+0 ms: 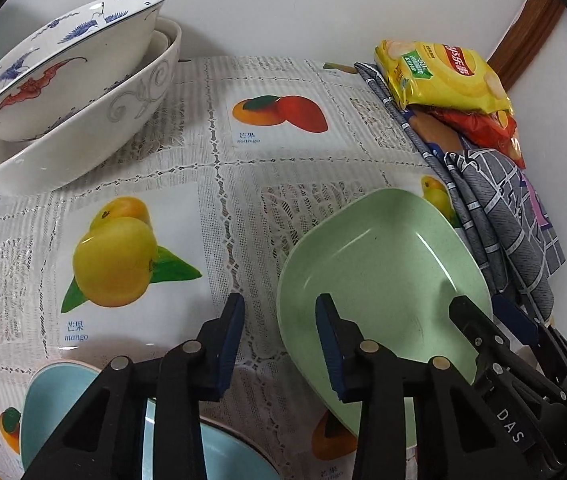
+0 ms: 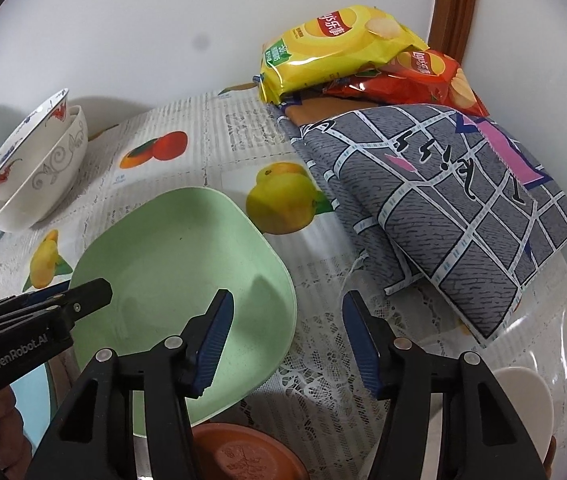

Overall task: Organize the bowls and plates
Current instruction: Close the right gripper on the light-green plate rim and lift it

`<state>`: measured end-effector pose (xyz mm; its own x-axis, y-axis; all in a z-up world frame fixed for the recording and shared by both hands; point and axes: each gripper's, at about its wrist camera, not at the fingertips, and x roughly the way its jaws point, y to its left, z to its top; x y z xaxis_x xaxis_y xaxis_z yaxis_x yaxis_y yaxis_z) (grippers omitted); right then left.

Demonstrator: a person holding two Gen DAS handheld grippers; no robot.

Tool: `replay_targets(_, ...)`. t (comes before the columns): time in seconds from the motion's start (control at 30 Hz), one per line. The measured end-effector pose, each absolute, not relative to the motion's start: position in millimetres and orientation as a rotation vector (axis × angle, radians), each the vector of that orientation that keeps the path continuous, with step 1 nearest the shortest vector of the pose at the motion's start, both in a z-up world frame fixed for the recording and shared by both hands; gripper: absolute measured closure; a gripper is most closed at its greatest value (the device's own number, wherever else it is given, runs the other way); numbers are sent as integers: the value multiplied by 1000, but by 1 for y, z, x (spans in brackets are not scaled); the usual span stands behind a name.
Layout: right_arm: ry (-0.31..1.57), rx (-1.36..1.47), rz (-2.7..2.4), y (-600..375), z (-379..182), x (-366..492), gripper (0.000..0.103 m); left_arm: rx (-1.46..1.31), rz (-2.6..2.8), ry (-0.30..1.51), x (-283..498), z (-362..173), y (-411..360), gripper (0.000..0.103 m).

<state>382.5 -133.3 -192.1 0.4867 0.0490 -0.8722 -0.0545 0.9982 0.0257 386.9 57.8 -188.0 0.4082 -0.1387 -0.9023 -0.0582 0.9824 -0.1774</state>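
A white wall backs a table (image 1: pixel 219 184) under a lace-pattern cover printed with mangoes. The green plate (image 1: pixel 379 264) is pale, matte, rounded-square and shallow with a raised rim, and it is empty; it lies on the cover near the front, just beside a folded grey checked cloth (image 2: pixel 455 208). The left gripper (image 1: pixel 279 336) straddles the plate's left rim, 1 finger over the plate and 1 over the cover, jaws parted, pads not pressing on it. The right gripper (image 2: pixel 287 336) straddles the right rim the same way, also parted and holding nothing. At the back left, 2 white bowls (image 1: pixel 63 120) are nested and tilted, the inner one painted with blue cranes and red bats. 2 chip bags (image 2: pixel 347 52), yellow over red, lie on the cloth. A light blue bowl (image 1: pixel 55 404), a terracotta dish (image 2: pixel 243 456) and a cream bowl (image 2: pixel 523 400) sit at the near edge
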Motion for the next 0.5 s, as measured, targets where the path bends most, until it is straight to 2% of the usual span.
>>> replay_targets(0.1,1079,-29,66,-128,-198,386,48,-204,-53,1142,386,-188,59,72)
replay_targets(0.17,1097,-7,84,-126,-200,387,58,-219,-47,1139,386,-188,61,81)
replay_targets(0.2,1104,9,98,-126,-203,388,69,-224,-49,1137,386,-188,61,85)
replay_targets(0.23,1108,13,99,-125,-205,388,74,-232,-63,1142,386,-189,62,92)
replay_targets(0.3,1088,-5,95,-123,-205,386,76,-245,-72,1144,386,-190,63,93)
replay_targets(0.4,1065,12,91,-126,-202,384,88,-241,-60,1134,385,-189,64,93)
replay_targets(0.5,1053,67,109,-134,-197,383,91,-250,-67,1117,383,-182,66,93)
